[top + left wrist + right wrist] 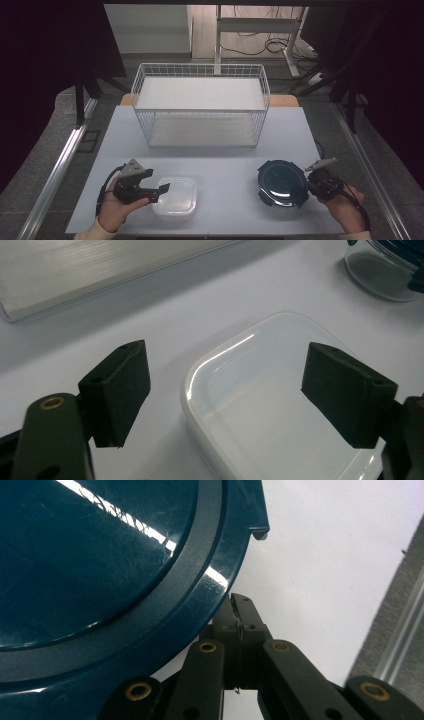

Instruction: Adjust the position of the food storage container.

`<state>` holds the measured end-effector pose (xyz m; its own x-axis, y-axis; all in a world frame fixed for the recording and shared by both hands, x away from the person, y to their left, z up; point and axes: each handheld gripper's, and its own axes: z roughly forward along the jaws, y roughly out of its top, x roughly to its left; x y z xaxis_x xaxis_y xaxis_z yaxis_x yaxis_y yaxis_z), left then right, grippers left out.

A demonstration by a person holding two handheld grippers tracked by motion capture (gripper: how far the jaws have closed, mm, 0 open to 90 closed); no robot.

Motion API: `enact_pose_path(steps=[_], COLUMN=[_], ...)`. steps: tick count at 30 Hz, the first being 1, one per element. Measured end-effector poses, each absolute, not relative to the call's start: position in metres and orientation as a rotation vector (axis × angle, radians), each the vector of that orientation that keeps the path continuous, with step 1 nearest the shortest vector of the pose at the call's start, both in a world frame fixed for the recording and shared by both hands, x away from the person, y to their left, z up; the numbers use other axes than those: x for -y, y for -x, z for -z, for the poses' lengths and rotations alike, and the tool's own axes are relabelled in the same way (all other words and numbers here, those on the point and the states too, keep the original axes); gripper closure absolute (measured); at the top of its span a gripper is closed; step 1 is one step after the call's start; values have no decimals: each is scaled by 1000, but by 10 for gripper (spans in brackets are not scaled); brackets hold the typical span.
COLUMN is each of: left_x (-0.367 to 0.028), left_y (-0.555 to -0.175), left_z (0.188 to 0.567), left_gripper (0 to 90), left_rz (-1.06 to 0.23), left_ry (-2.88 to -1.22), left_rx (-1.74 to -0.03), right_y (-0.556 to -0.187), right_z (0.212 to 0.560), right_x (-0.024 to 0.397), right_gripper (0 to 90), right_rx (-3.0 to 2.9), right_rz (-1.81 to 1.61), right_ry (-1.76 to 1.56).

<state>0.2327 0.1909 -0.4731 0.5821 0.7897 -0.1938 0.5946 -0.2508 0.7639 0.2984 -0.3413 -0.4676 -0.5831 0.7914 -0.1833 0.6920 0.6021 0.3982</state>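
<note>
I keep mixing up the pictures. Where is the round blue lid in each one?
High view: blue lid, lower right, beside the right gripper.
Left gripper view: top right corner.
Right gripper view: upper left, very close.
Shared landmark: the white table.

Dim, dark edges; lid glare.
</note>
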Motion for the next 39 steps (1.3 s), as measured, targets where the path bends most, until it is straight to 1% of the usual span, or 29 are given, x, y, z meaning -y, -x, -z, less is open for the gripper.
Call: enact_pose_path(steps=[3, 7, 13, 26, 39], left_x=[-191, -190, -190, -188, -187], left_y=[-233, -232, -232, -231, -231], left_z=[473, 473, 473, 471, 470], left_gripper=[194, 194, 194, 194, 194], left_rz=[-289, -290, -291, -285, -275], left_ry=[-1957, -1959, -1963, -1954, -1942], left_rx=[-1111, -1107, -1099, -1101, -1110], right_y=[-296, -285, -279, -268, -259], right_z=[467, 465, 468, 476, 478], right_x=[334, 309, 294, 266, 253], right_gripper=[899, 899, 899, 899, 899], right_rx=[-2522, -2565, -2609, -2671, -2679], right_rz=[-459, -436, -450, -457, -468], right_ry=[-1186, -1079, -1028, -919, -829])
